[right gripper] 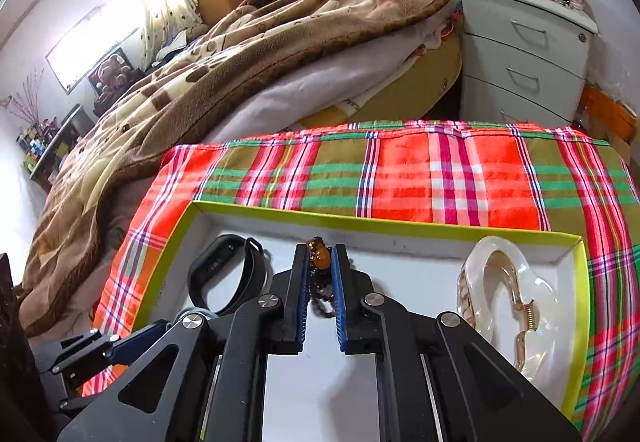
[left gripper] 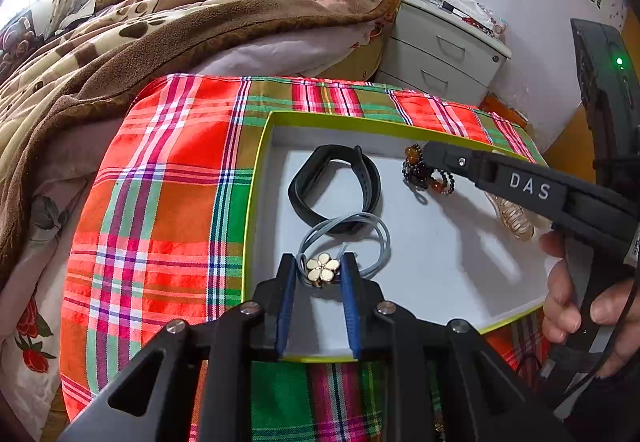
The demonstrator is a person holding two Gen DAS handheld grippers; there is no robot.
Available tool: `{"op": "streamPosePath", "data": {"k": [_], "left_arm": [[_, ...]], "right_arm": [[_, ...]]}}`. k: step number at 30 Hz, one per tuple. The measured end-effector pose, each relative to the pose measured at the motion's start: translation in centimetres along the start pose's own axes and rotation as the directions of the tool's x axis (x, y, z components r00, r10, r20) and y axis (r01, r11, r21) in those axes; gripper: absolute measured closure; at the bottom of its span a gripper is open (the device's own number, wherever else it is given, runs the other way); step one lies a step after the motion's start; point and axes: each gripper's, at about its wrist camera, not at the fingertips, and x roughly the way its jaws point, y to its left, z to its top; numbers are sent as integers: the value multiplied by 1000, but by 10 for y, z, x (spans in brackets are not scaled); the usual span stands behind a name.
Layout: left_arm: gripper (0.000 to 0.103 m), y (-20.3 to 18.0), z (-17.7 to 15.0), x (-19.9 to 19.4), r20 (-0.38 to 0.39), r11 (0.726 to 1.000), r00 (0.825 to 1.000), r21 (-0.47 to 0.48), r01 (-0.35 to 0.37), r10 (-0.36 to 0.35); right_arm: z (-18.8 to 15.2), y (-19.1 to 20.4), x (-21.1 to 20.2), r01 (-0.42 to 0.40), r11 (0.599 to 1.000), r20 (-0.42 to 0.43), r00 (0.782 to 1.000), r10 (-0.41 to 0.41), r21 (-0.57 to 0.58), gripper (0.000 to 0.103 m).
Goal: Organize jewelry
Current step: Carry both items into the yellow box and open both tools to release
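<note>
1. Cream enamel flower charm on a grey cord hair tie (left gripper: 322, 268) lies in the lime-rimmed white cardboard tray (left gripper: 262, 146), loosely between the left gripper (left gripper: 319, 274) jaws; lifting could drag the cord.
2. The right gripper (right gripper: 320, 266) narrowly pinches the dark beaded amber bracelet (right gripper: 319, 262); dangling beads might snag.

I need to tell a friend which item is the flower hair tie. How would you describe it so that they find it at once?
On the plaid cloth sits a white tray with a lime-green rim. The hair tie lies in its near left part, just in front of the black wristband. It alone has thin grey loops and a cream five-petal flower, now between the left tool's fingers.
</note>
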Motion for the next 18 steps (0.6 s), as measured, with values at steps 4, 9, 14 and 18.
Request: {"op": "streamPosePath", "data": {"k": [4,9,14,18], "left_arm": [[71,-1,1,-2,4,1000,1000,-3,-6,6],[67,-1,0,-8,11,1000,1000,-14,4,-4],[61,0,-1,-23,31,1000,999,-17,18,-17],[61,0,-7,-37,51,999,998,-20,29,-28]], "right_arm": [[0,1,-3,-3,1000,1,1000,3,0,89],[0,1,-14,-10,1000,21,1000,10,4,83],[-6,0,-36,-17,1000,61,998,17,12,79],[-14,0,-58,-25,1000,99,995,23,15,79]]}}
